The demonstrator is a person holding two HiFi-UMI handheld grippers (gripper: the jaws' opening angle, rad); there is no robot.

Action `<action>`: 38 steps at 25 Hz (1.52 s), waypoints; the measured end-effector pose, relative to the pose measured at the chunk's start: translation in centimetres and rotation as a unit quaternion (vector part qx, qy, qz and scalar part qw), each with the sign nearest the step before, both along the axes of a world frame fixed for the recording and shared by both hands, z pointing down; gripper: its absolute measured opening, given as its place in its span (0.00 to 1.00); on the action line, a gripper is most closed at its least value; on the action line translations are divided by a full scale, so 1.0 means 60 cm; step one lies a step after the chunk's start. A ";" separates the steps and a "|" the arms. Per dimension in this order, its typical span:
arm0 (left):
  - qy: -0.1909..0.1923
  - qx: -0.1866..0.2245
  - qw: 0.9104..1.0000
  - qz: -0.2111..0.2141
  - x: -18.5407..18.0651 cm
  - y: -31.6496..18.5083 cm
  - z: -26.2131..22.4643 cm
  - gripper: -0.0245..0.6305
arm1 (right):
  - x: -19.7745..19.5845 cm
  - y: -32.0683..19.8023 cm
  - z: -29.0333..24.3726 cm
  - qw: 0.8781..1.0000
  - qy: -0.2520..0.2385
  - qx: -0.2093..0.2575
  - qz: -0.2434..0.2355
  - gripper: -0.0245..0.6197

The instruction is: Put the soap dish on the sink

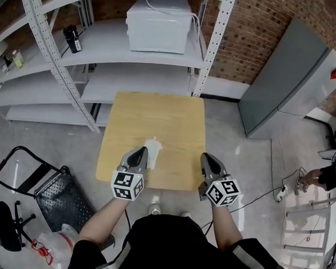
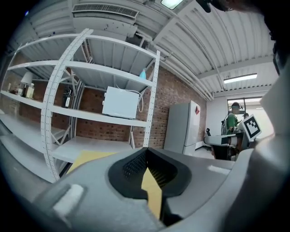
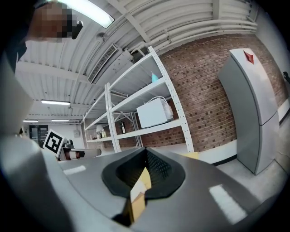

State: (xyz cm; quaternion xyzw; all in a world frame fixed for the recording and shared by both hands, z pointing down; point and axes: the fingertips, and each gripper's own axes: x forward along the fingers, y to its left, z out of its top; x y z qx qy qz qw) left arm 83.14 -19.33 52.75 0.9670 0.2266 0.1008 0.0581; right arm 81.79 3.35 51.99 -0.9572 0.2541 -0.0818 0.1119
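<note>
A small white soap dish (image 1: 154, 147) lies on the wooden table (image 1: 158, 111), near its front edge. My left gripper (image 1: 140, 151) hovers just left of the dish, jaws shut with nothing between them; in the left gripper view (image 2: 146, 150) the tips meet and only table top shows through the gap below them. My right gripper (image 1: 205, 157) is held over the table's front right corner, well apart from the dish, and is also shut and empty (image 3: 145, 151). Both grippers point roughly level toward the shelving. No sink shows in any view.
White metal shelving (image 1: 132, 73) stands behind the table, with a white appliance (image 1: 158, 24) on a shelf. A grey cabinet (image 1: 289, 81) stands at the right against the brick wall. A black hand cart (image 1: 47, 186) lies on the floor at left. A person (image 1: 329, 174) is at the right.
</note>
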 end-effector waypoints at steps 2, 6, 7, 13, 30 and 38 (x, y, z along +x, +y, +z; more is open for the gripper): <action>0.002 0.006 1.000 -0.009 -0.008 0.000 -0.002 0.04 | -0.006 0.011 -0.007 1.000 0.004 0.003 -0.006 0.05; 0.010 0.002 0.999 -0.031 -0.028 0.020 -0.013 0.04 | -0.029 0.050 -0.019 1.000 0.010 0.002 -0.010 0.05; 0.014 -0.004 0.999 -0.034 -0.036 0.032 -0.017 0.04 | -0.035 0.063 -0.021 1.000 0.012 0.002 -0.011 0.05; 0.032 -0.027 0.998 -0.051 -0.085 0.101 -0.032 0.04 | -0.069 0.146 -0.024 1.000 0.014 0.001 -0.026 0.05; 0.060 0.004 0.992 -0.109 -0.192 0.130 -0.067 0.04 | -0.097 0.201 -0.043 0.994 0.040 0.017 -0.100 0.05; 0.088 0.025 0.991 -0.094 -0.179 0.078 -0.097 0.04 | -0.103 0.152 -0.067 0.994 0.062 0.023 -0.091 0.05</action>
